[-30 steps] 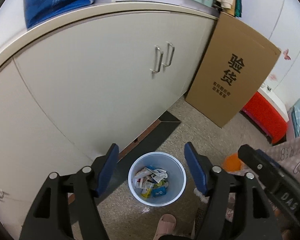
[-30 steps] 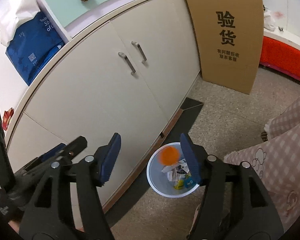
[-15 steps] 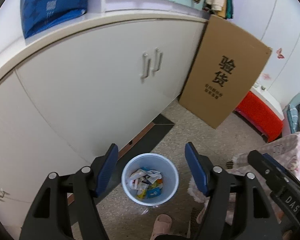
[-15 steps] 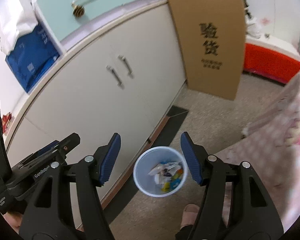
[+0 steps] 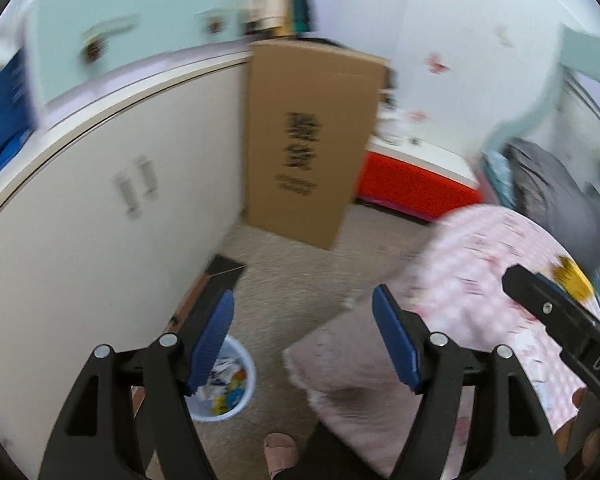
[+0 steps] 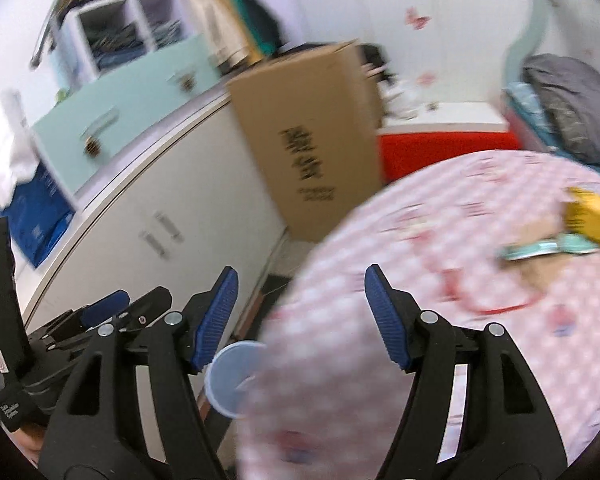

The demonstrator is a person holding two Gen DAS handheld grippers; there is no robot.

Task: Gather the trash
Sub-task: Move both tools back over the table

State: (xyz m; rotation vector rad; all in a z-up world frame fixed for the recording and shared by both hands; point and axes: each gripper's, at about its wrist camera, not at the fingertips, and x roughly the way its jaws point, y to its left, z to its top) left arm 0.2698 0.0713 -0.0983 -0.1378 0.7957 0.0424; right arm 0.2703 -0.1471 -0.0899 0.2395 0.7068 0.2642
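While two tongs (image 5: pixel 302 338) (image 6: pixel 298 314) gape, one bin (image 5: pixel 242 394) waits.

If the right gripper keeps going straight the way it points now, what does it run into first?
Most likely the pink checked cloth: it fills the gap between the open right gripper fingers. The yellow packet lies further right, off that line. The frame is blurred, so depth is uncertain.
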